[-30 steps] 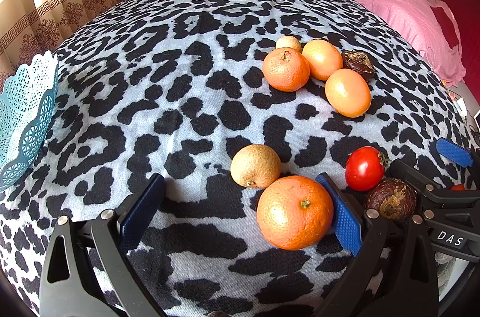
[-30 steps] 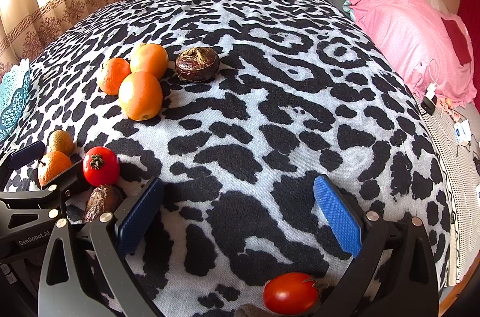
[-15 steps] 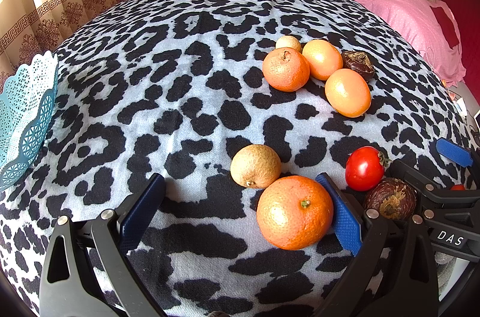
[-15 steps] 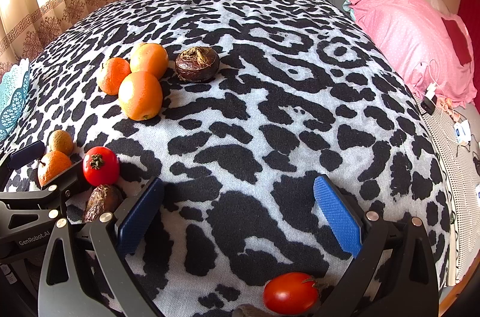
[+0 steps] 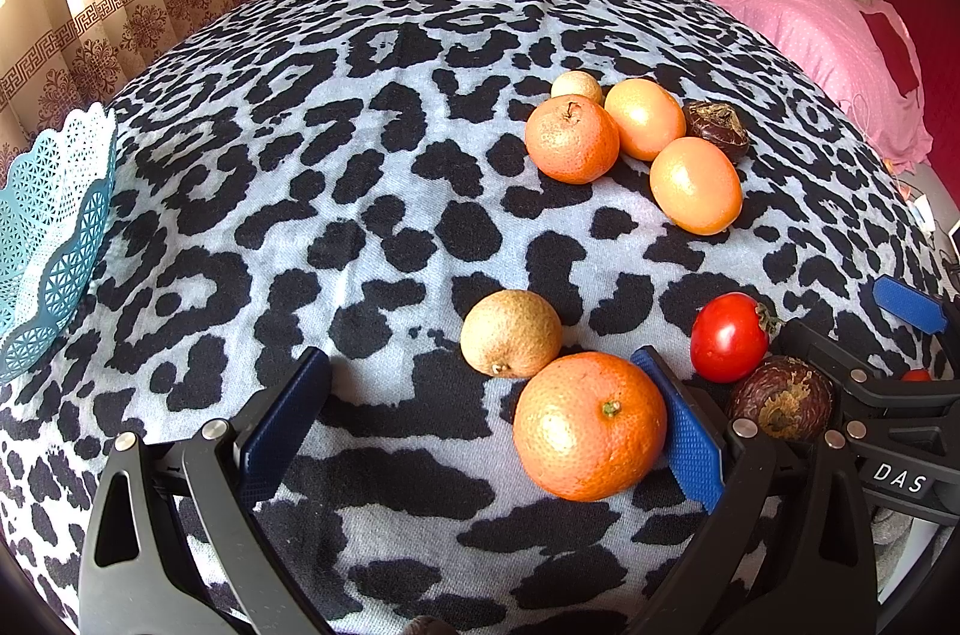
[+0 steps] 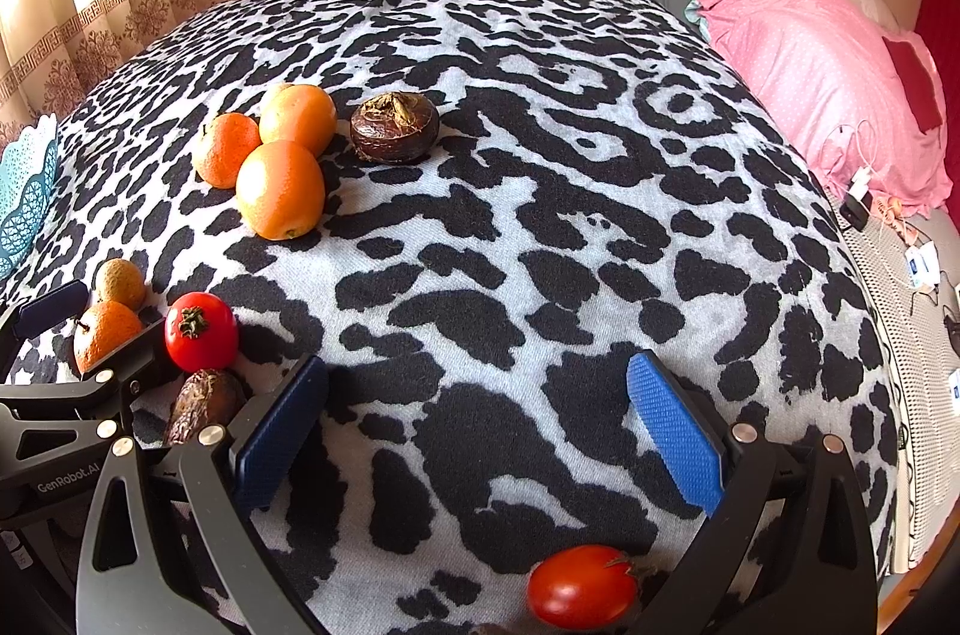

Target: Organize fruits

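Mandarin [image 5: 589, 425] lies near the blanket's [image 5: 372, 143] front edge, between the spread fingers of the left gripper [image 5: 480, 431], touching its right pad. Judged firm, light, slightly yielding; grip across its widest girth. Right gripper [image 6: 474, 431] spread, empty. Teal basket [image 5: 48, 239] sits at the left edge.

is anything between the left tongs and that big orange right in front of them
Nothing visible. The orange already sits between the open left tongs, close against the right pad. A tan round fruit sits just beyond it, not in the way.
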Motion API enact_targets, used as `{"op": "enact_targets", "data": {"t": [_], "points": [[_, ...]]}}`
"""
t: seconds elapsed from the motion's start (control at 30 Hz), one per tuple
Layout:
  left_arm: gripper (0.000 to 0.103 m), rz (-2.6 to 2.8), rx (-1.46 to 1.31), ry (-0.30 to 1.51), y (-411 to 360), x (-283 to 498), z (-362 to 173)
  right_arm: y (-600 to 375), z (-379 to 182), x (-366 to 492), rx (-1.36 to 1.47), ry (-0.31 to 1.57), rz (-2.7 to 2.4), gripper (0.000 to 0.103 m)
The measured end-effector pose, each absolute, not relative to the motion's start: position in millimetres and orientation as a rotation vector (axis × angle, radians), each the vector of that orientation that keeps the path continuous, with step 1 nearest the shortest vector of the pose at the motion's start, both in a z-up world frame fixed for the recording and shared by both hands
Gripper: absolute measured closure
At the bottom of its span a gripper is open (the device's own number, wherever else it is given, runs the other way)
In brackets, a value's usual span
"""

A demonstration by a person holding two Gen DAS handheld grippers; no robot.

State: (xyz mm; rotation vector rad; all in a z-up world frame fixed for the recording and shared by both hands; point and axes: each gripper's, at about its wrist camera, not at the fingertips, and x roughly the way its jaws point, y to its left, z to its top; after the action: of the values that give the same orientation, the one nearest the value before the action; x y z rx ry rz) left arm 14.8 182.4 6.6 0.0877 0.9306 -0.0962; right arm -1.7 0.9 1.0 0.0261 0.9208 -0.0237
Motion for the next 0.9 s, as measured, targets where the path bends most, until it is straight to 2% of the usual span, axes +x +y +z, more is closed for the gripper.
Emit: {"op": "enact_targets", "data": {"t": [0.9], "points": [[0.002, -0.091, 0.096, 0.931, 181.7, 14.7, 5.3, -0.5, -0.8, 0.9, 0.035, 0.92, -0.012, 0.005]]}}
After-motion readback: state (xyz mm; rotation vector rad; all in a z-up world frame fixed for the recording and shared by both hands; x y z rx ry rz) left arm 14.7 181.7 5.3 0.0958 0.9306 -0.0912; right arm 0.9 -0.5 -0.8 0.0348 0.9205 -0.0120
